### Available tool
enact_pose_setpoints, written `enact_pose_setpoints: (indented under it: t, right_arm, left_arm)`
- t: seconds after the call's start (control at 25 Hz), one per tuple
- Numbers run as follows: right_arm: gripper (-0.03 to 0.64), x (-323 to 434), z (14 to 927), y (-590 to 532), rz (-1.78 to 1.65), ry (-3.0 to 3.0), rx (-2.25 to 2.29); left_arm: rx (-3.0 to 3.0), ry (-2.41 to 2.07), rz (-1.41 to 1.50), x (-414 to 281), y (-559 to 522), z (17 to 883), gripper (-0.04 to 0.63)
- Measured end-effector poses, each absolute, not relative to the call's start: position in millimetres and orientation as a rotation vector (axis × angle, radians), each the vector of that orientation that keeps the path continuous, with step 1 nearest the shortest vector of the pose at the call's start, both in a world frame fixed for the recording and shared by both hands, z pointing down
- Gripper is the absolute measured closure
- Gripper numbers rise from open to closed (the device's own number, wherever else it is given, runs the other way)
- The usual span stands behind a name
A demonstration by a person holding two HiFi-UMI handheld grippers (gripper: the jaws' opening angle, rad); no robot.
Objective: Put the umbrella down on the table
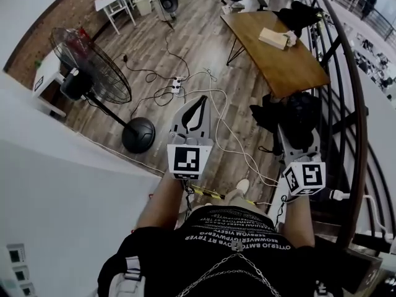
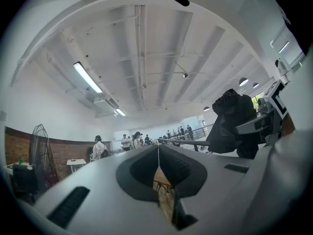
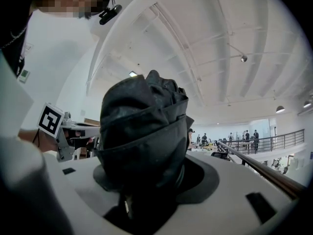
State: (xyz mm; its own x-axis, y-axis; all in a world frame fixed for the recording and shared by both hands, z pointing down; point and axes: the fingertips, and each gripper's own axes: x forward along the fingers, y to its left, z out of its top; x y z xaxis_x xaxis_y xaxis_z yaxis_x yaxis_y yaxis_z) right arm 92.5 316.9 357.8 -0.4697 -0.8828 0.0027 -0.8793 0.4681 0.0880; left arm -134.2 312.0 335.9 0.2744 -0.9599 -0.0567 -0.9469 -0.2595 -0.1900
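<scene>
In the head view my right gripper (image 1: 296, 135) is shut on a black folded umbrella (image 1: 289, 113), whose bundled fabric bulges out ahead of the jaws. The right gripper view is filled by that umbrella (image 3: 142, 136), wedged between the two jaws and pointing level. My left gripper (image 1: 199, 101) is held beside it, shut, with its tips touching and nothing between them (image 2: 158, 150). The left gripper view also catches the umbrella (image 2: 232, 121) off to the right. A brown wooden table (image 1: 291, 67) stands ahead, beyond both grippers.
A pale box (image 1: 272, 38) and a black bag (image 1: 298, 14) lie on the table's far end. A standing fan (image 1: 93, 67) with a round base (image 1: 137, 135) is at the left. Cables and a power strip (image 1: 178, 85) trail over the wooden floor. A dark railing (image 1: 354, 104) curves along the right.
</scene>
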Motion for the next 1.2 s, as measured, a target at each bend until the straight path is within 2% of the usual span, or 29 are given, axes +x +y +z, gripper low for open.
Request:
enact_pose_setpoints:
  t: [0.8,1.2]
  right_arm:
    - [0.353,172.4,346.4,194.5,-0.133,-2.731,1.494]
    - [0.351,189.5,345.1,151.1,-0.143,-2.752,1.516]
  left_arm:
    - [-2.305,1.833,-0.119,-52.0,206.9,330.1,0.566]
    - [-2.278,1.899,-0.156,-56.3,177.7,338.5,0.566]
